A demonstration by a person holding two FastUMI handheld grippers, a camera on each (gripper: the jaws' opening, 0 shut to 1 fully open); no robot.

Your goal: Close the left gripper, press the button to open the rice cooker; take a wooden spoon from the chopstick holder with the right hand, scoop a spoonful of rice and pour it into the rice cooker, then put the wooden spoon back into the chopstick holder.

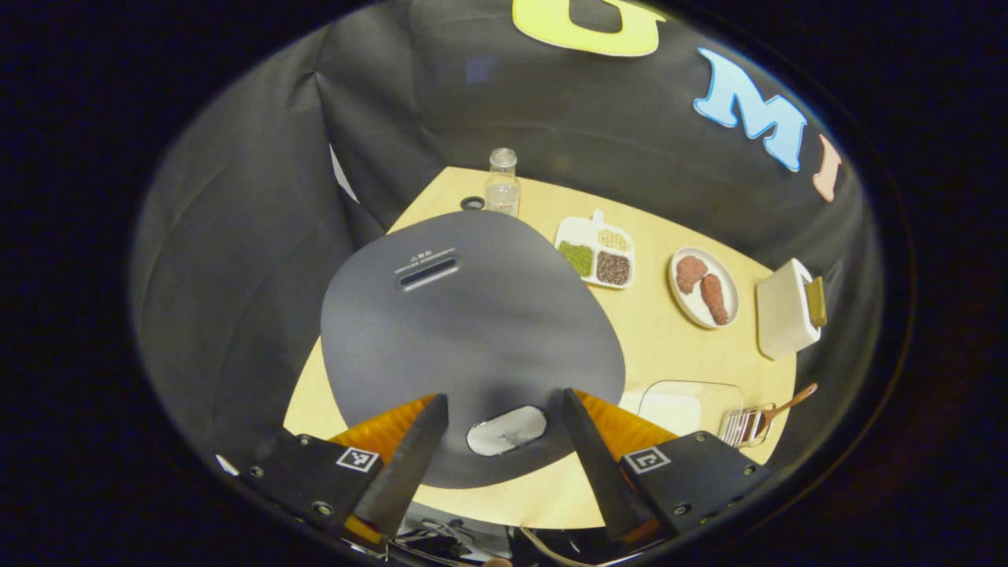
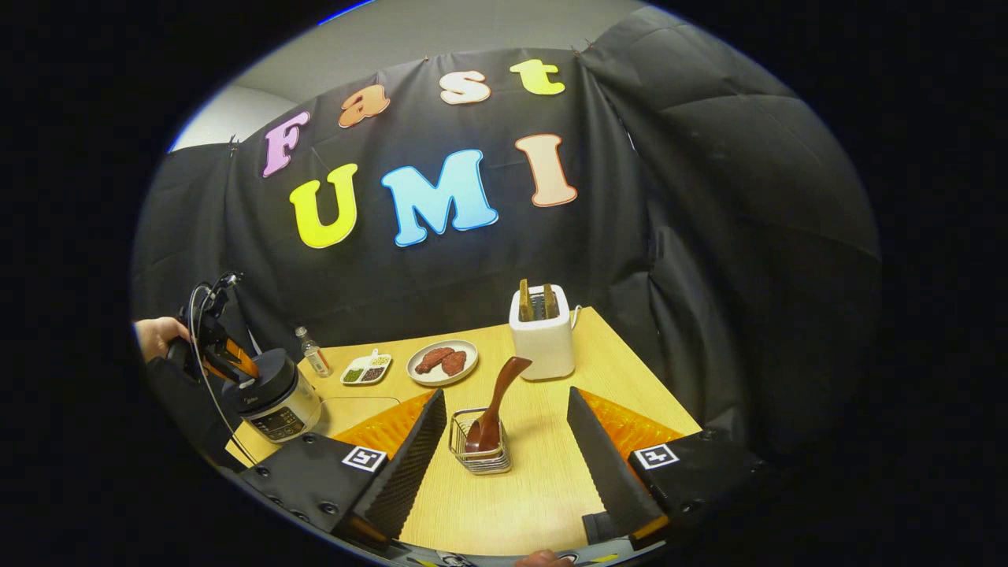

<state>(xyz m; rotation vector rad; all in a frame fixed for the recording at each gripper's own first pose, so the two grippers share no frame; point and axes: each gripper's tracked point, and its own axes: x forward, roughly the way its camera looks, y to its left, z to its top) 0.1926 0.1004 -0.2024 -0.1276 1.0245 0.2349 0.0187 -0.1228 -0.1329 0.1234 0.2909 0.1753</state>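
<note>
Wooden table (image 2: pixel 551 472), left gripper (image 1: pixel 504 429) open over rice cooker (image 1: pixel 472 339) lid button (image 1: pixel 506 431), right gripper (image 2: pixel 504 425) open, straddling chopstick holder (image 2: pixel 479 445) with wooden spoon (image 2: pixel 496 402) lower centre.

Rice cooker lid (image 1: pixel 472 315): small warning triangle plus a line of tiny print above the steam vent slot (image 1: pixel 426 276), too small to read. Rice cooker control panel (image 2: pixel 276 424) in the right gripper view: markings blurred, unreadable. Square black-and-white fiducial markers (image 1: pixel 357 459) on the tongs' bodies, coded patterns, no letters. Glass bottle (image 1: pixel 502 183): no readable label.
</note>
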